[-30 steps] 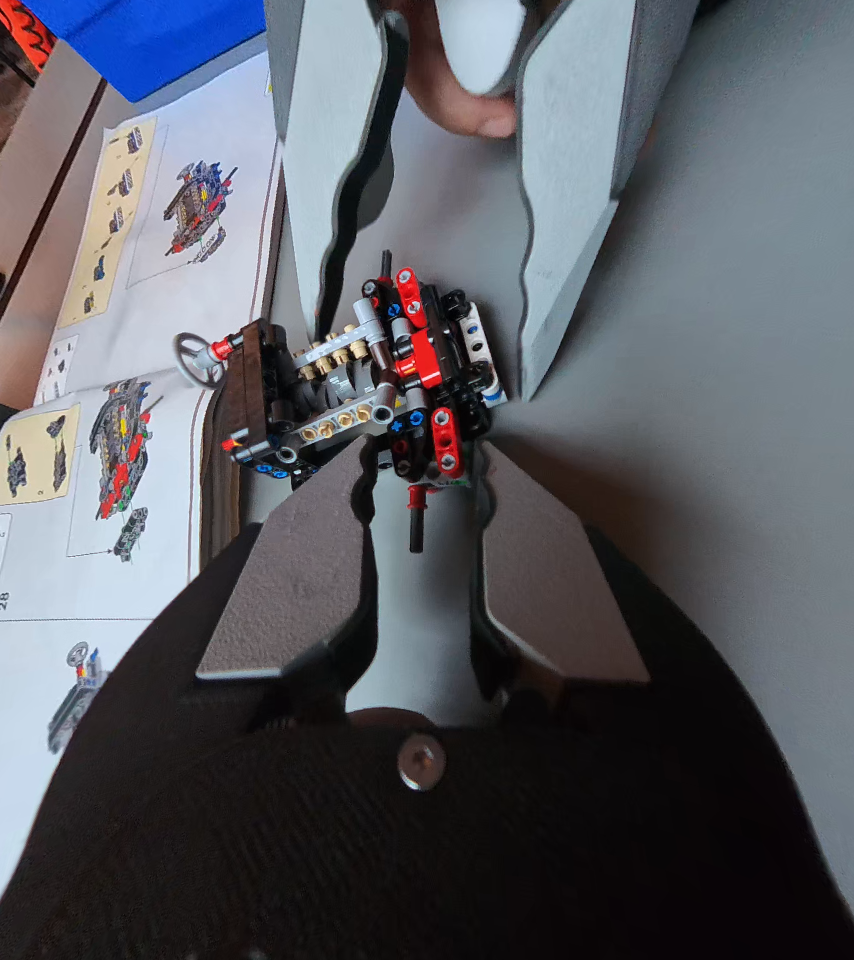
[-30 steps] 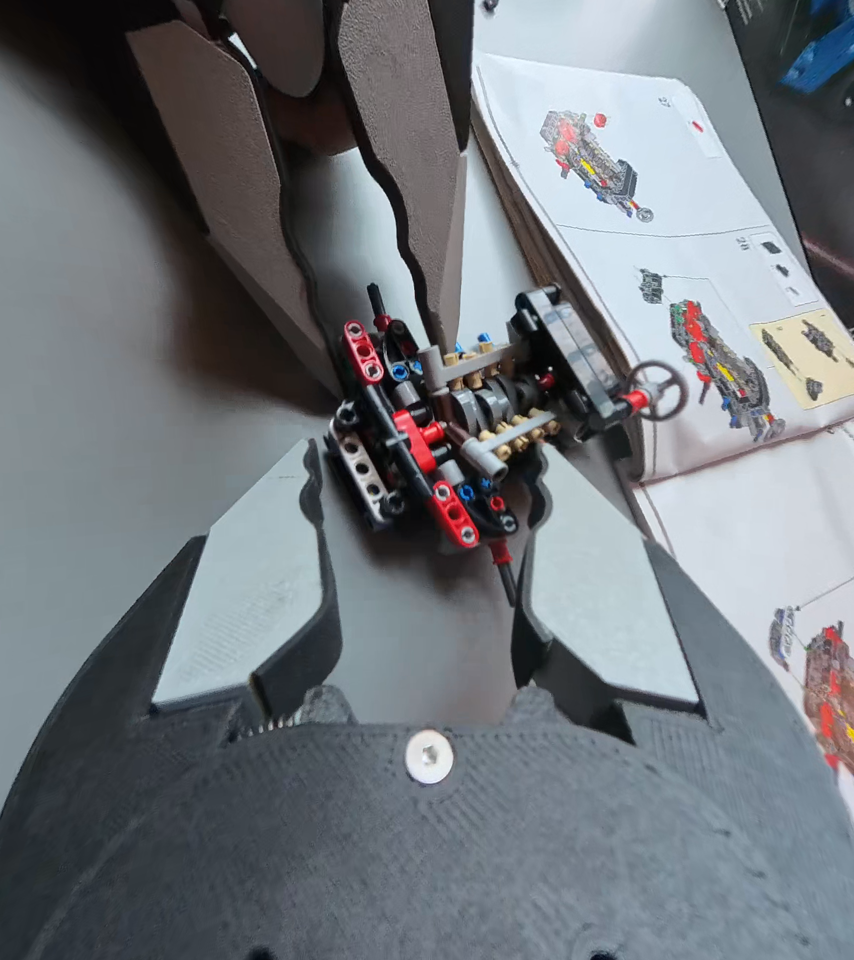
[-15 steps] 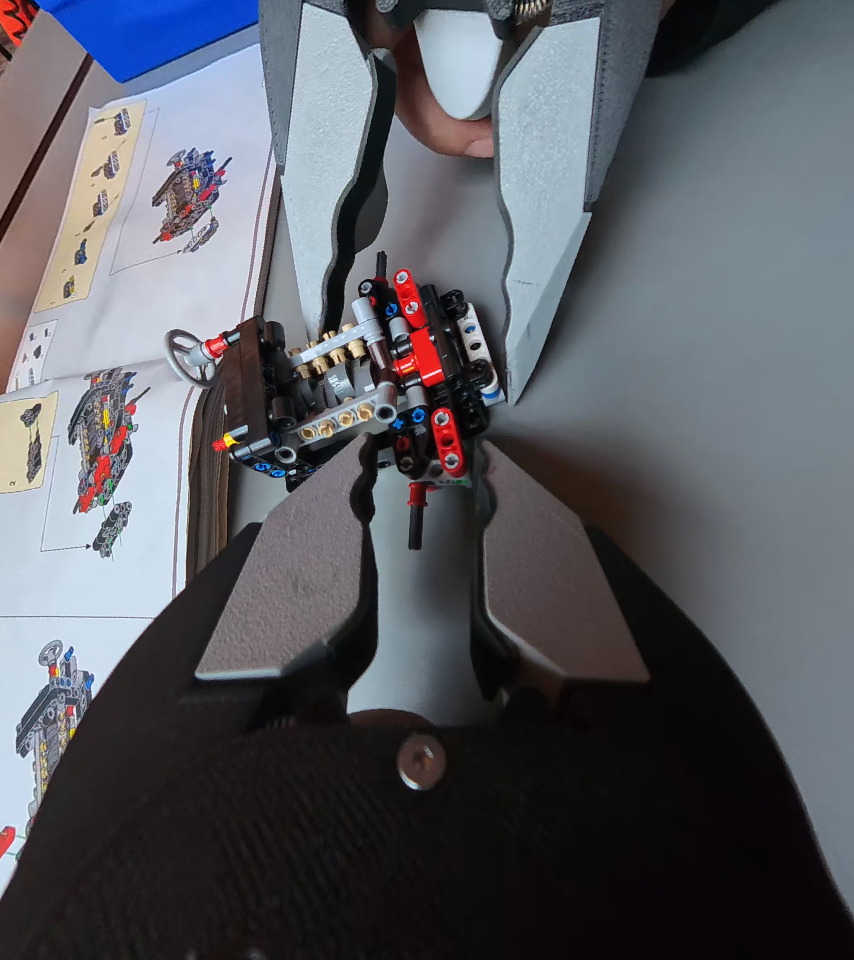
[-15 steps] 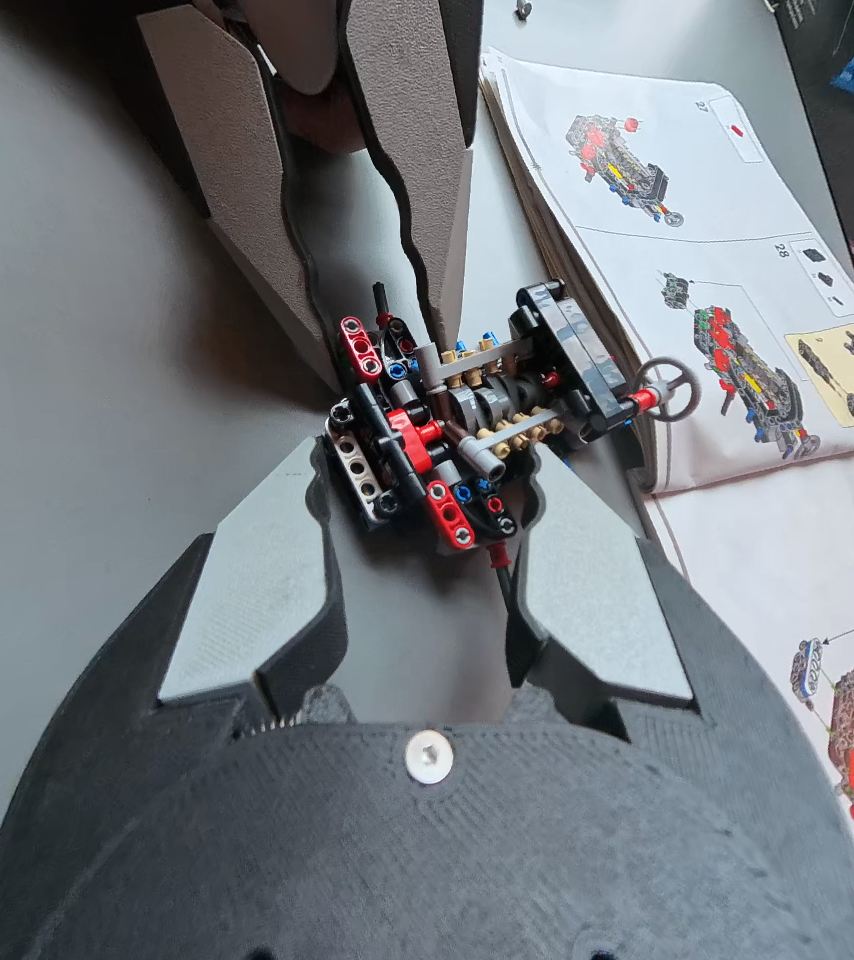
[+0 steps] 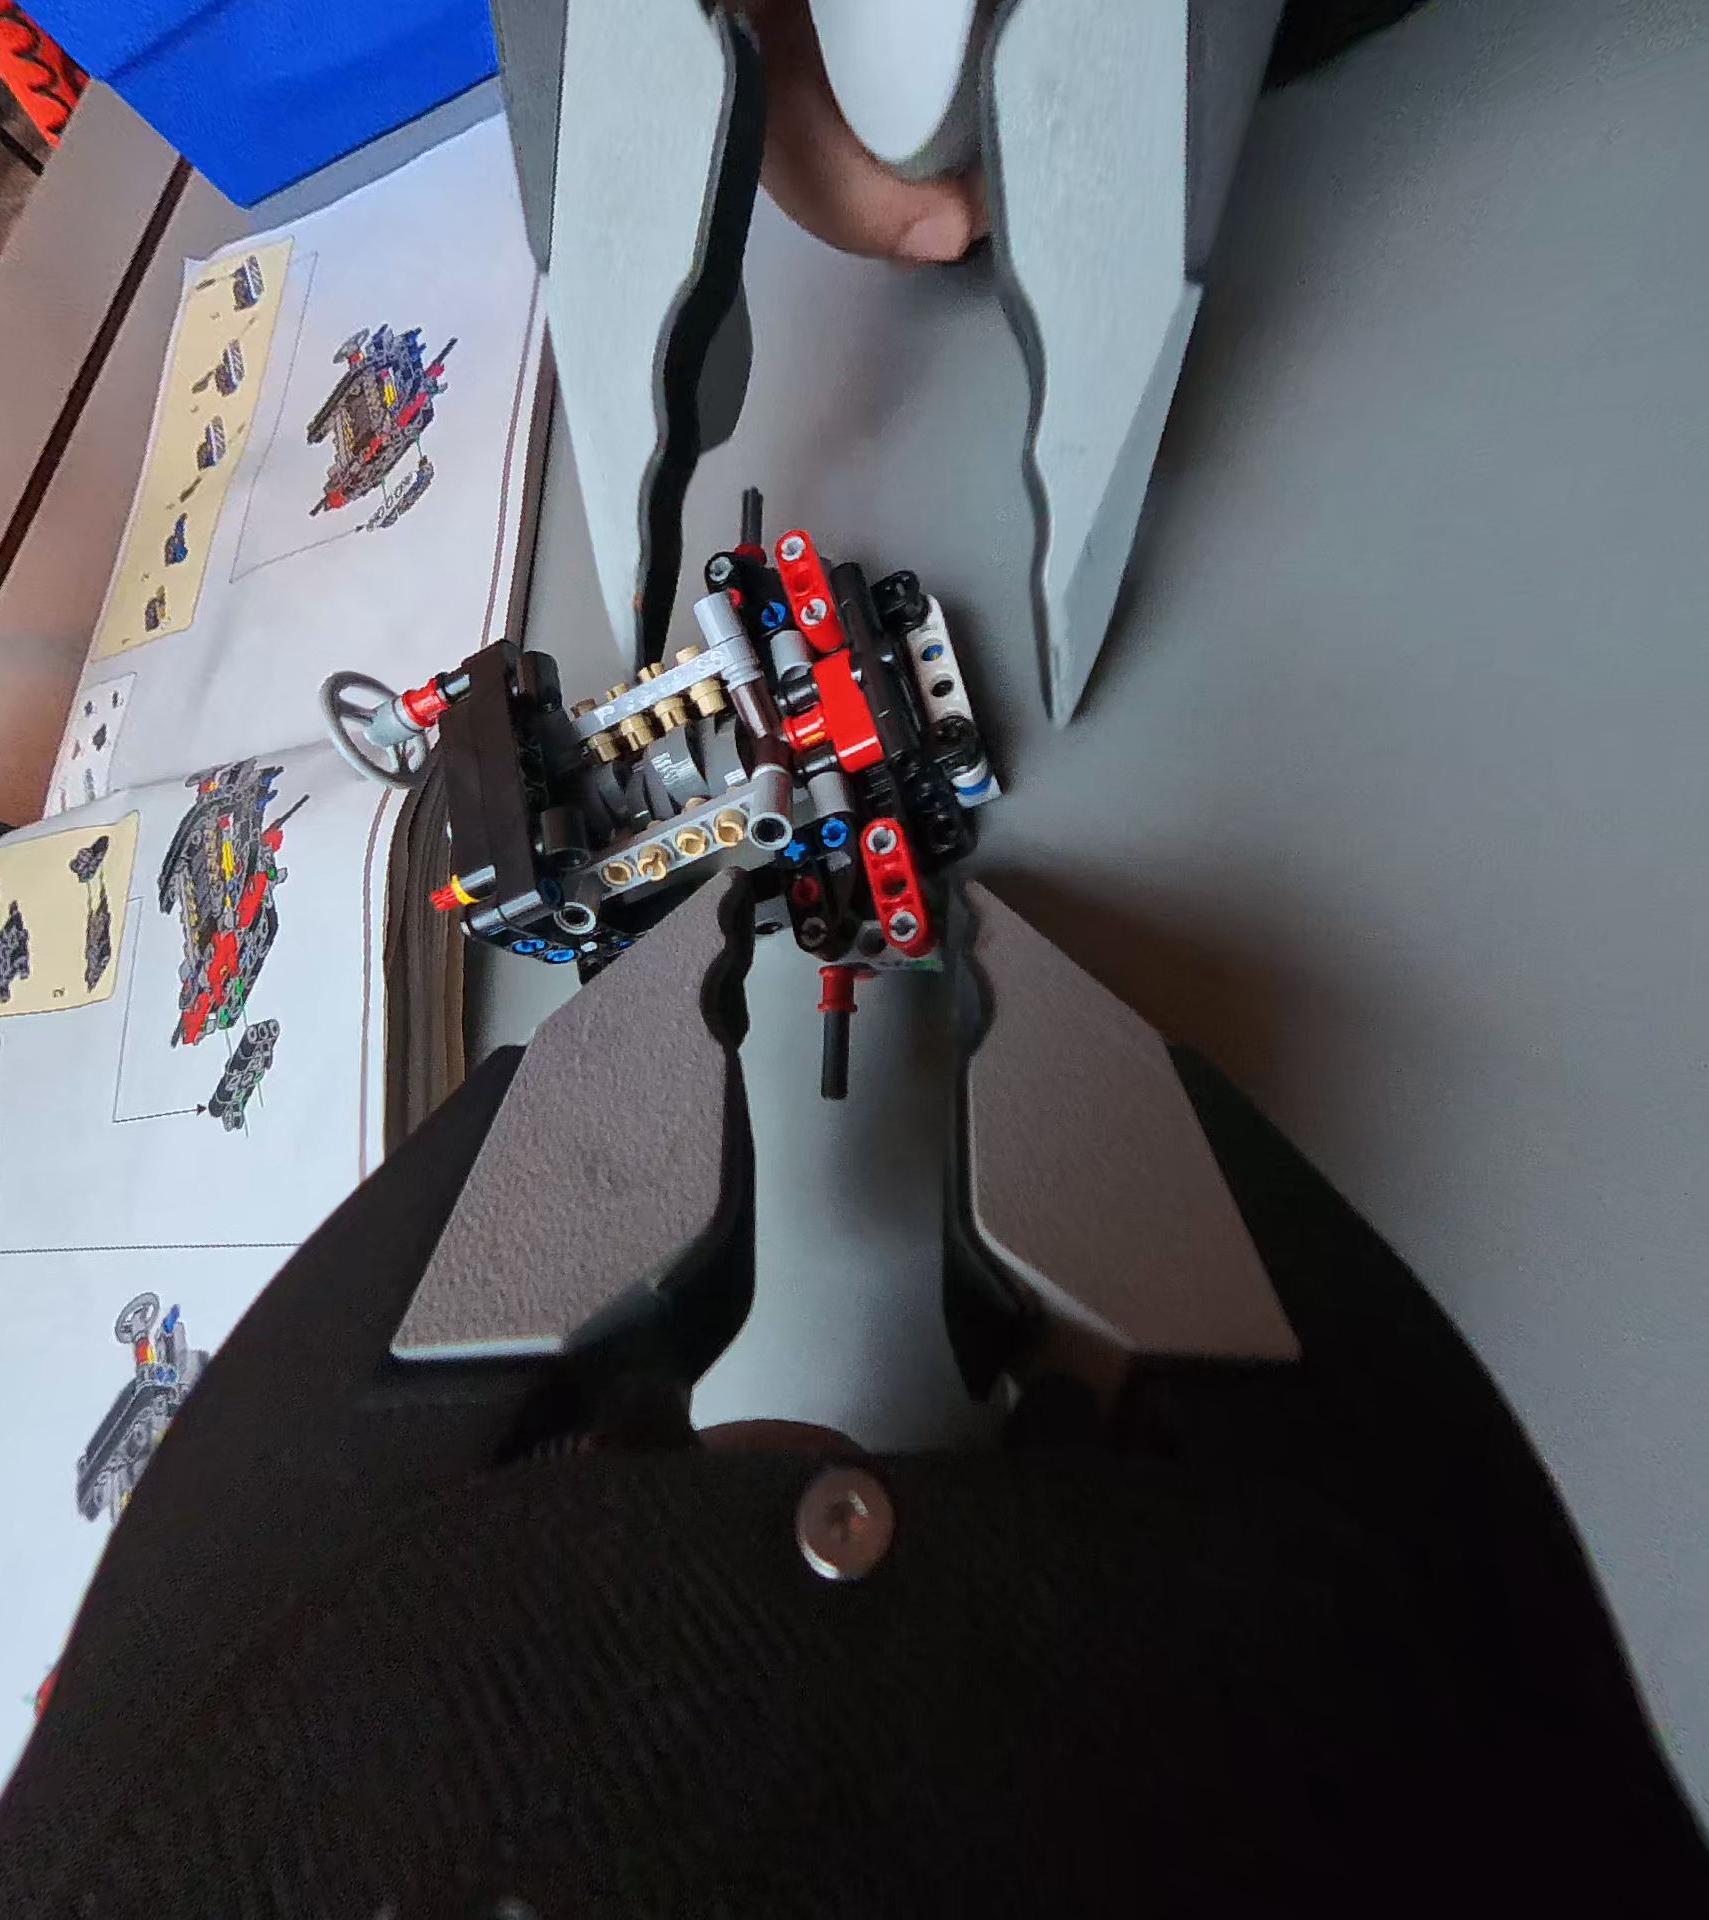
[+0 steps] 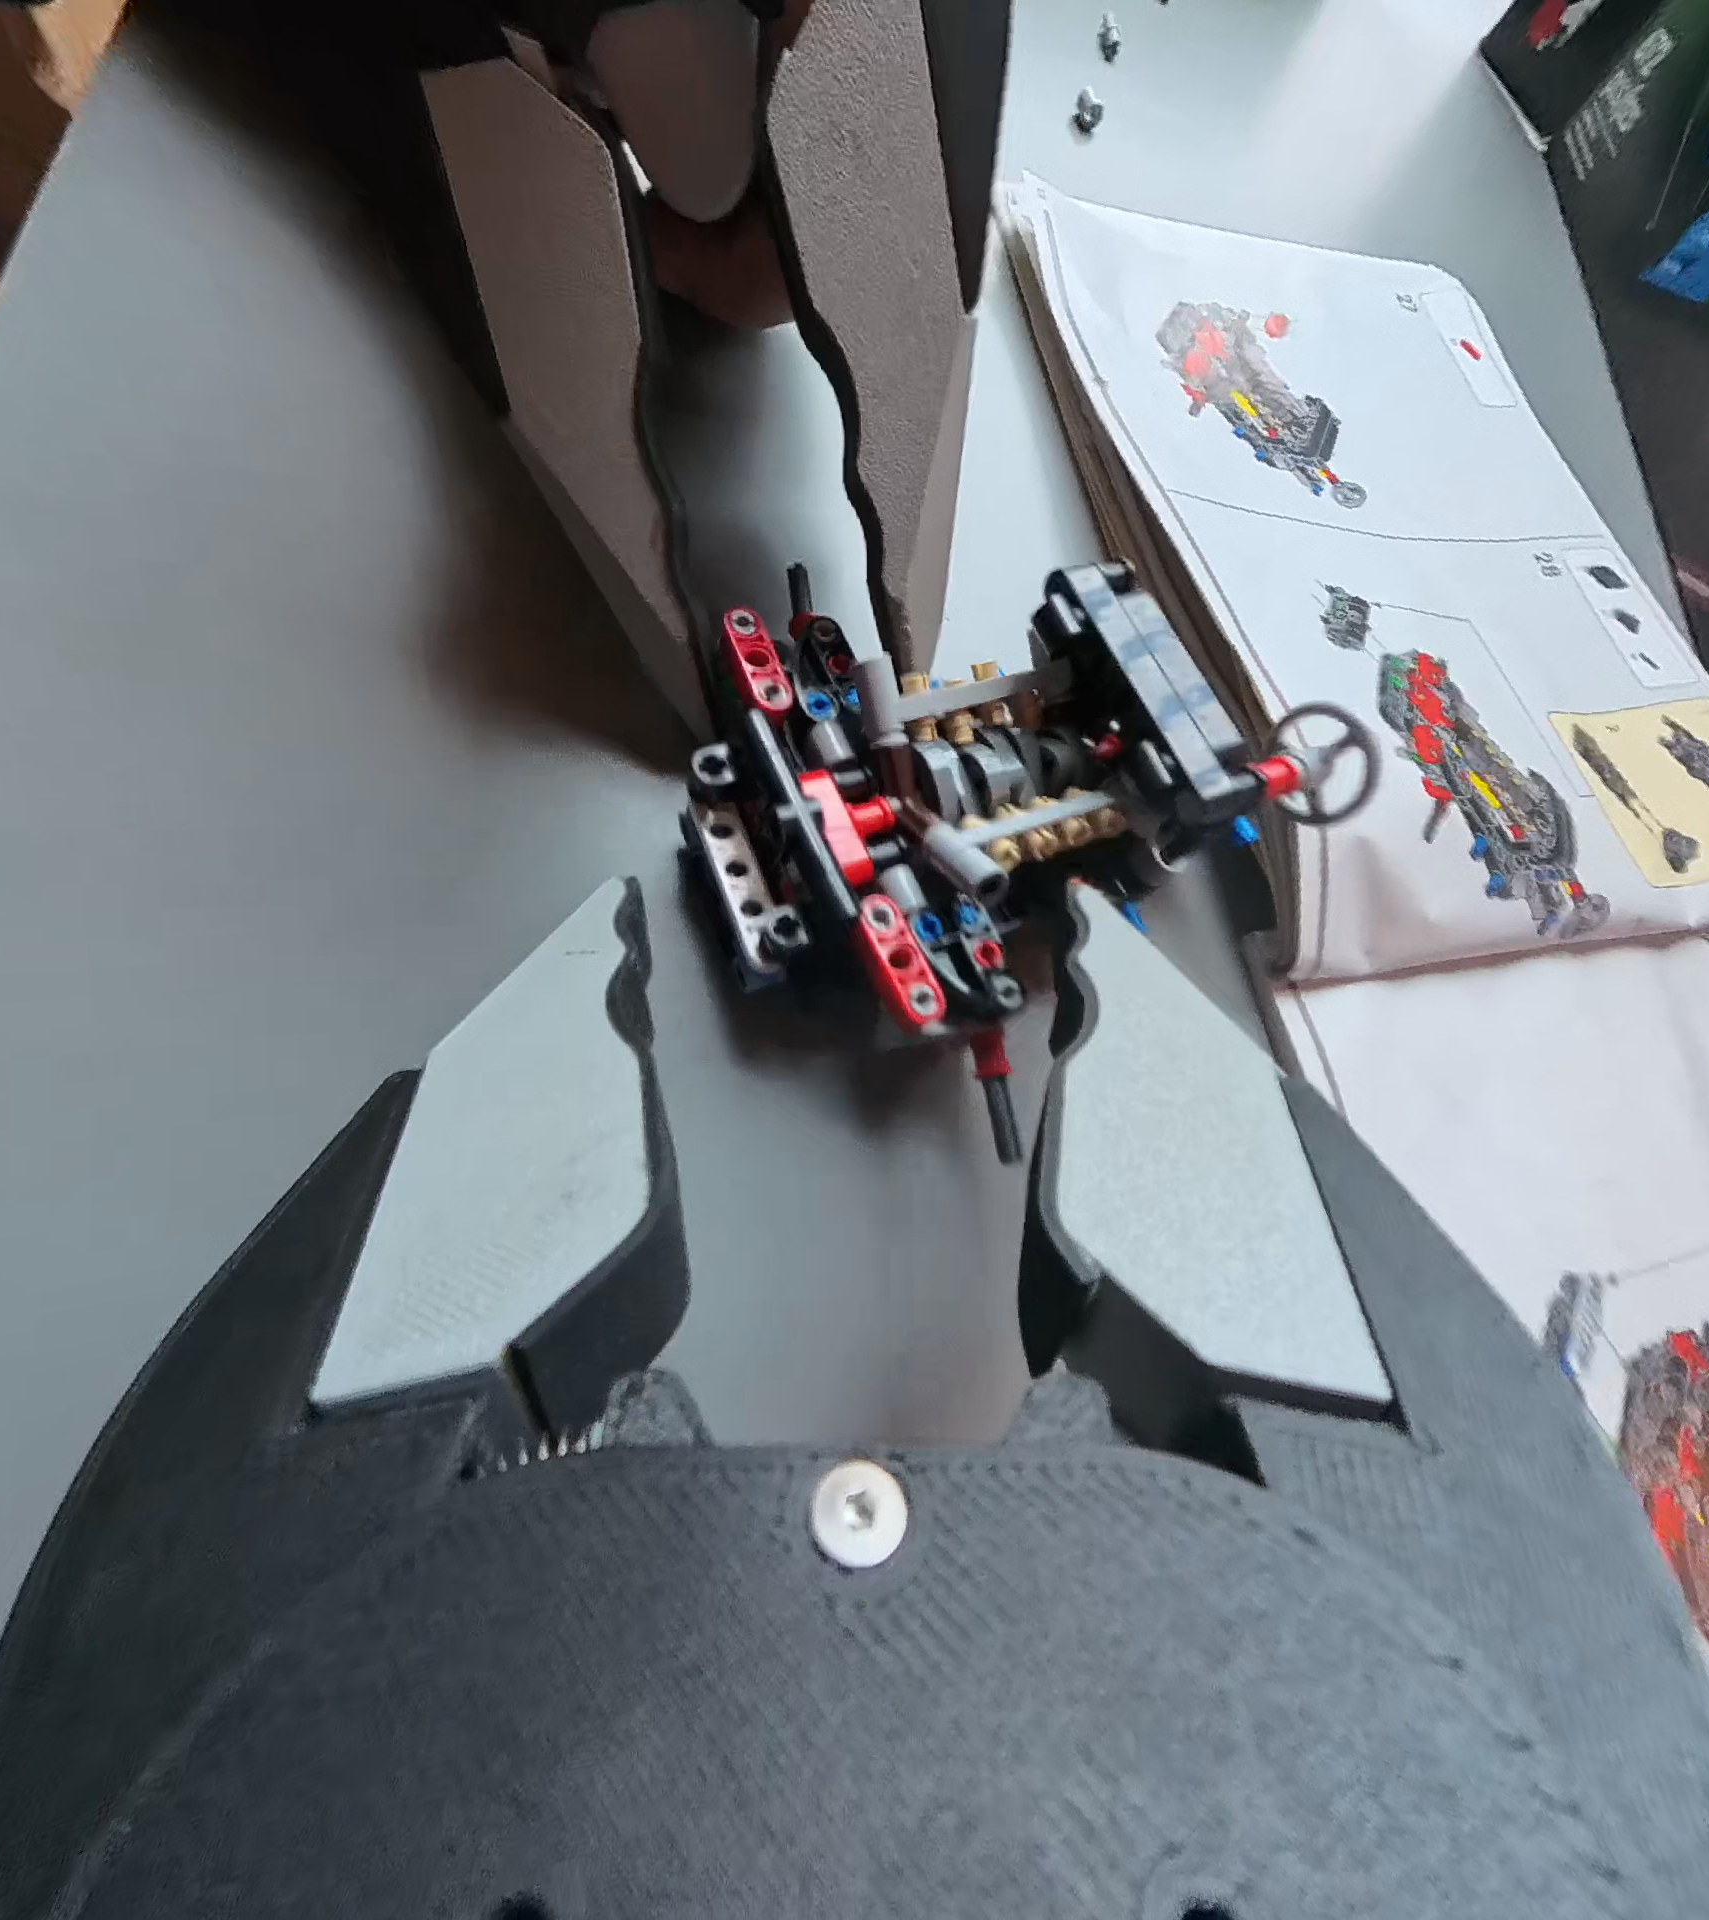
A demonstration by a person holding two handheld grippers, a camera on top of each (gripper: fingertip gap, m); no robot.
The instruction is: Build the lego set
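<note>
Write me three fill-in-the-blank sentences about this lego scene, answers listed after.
The lego assembly sits on the ____ table.
The open instruction booklet lies beside the model's ____ wheel end.
The left tongs and right tongs approach the model from ____ sides.

Answers: grey; steering; opposite

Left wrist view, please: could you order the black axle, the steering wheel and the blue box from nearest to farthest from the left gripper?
1. Black axle, between the left gripper's fingers.
2. Steering wheel, left, over the booklet.
3. Blue box, far top left.
</note>
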